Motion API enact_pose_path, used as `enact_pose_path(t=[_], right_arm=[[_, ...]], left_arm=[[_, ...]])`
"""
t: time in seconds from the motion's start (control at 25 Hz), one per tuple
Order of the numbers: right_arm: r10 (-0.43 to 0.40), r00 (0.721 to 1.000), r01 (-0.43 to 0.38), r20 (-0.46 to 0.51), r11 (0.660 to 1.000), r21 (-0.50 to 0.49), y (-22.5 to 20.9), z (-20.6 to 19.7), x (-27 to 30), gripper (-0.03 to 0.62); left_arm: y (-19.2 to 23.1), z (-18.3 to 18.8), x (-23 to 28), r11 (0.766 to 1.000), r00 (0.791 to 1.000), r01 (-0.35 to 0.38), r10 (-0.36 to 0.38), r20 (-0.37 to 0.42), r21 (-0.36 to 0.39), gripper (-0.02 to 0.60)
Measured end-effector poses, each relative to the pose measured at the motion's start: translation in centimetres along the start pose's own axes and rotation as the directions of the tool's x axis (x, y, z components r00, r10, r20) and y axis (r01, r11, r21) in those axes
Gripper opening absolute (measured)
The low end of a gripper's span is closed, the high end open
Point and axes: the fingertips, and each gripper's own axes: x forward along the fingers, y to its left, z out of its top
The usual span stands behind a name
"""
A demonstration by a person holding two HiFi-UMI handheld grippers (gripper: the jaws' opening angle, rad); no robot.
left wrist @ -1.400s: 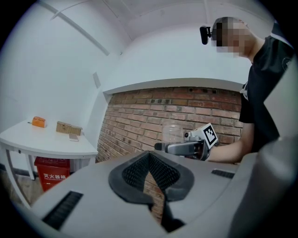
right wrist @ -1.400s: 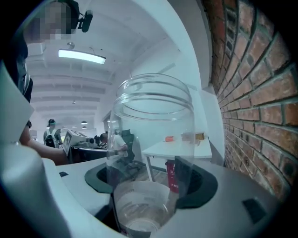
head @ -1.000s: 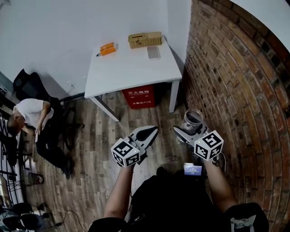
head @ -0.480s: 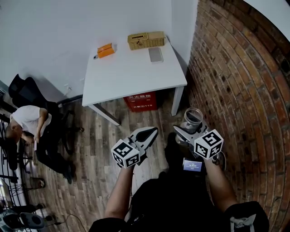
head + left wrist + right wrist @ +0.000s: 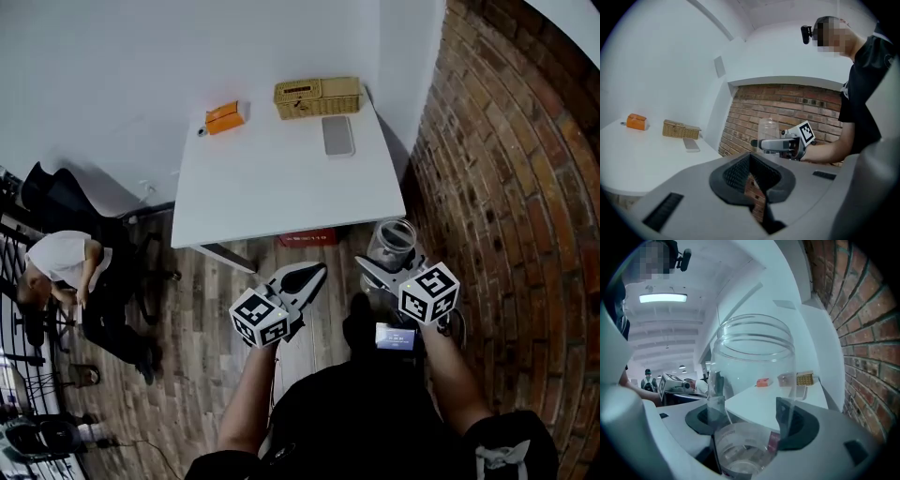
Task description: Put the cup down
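Observation:
A clear plastic cup is held upright in the air just off the near right corner of the white table. My right gripper is shut on the cup, with one jaw on each side of its lower wall. To its left my left gripper hangs over the wooden floor, jaws together and nothing between them. From the left gripper view the white table lies to the left.
On the table's far side lie an orange box, a wicker basket and a grey phone. A brick wall runs along the right. A person sits at the left beside black chairs.
The table has come nearer and now lies just ahead of both grippers. The cup stays in the right gripper's hold. The left gripper keeps its place beside it.

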Motion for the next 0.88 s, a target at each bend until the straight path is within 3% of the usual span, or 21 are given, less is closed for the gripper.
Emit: enact_pose_path(t=[0.44, 0.88], right_arm=[[0.043, 0.999, -0.044, -0.027, 0.999, -0.009, -10.4, 5.5, 8.3, 0.354], [0.037, 0.998, -0.038, -0.049, 0.999, -0.011, -14.5, 6.7, 12.3, 0.354]], left_arm=[[10.1, 5.7, 9.5, 1.0, 1.0, -0.007, 0.008, 0.007, -0.019, 0.008], [14.3, 6.8, 13.0, 0.999, 1.0, 0.014, -0.014, 0.006, -0.041, 0.008]])
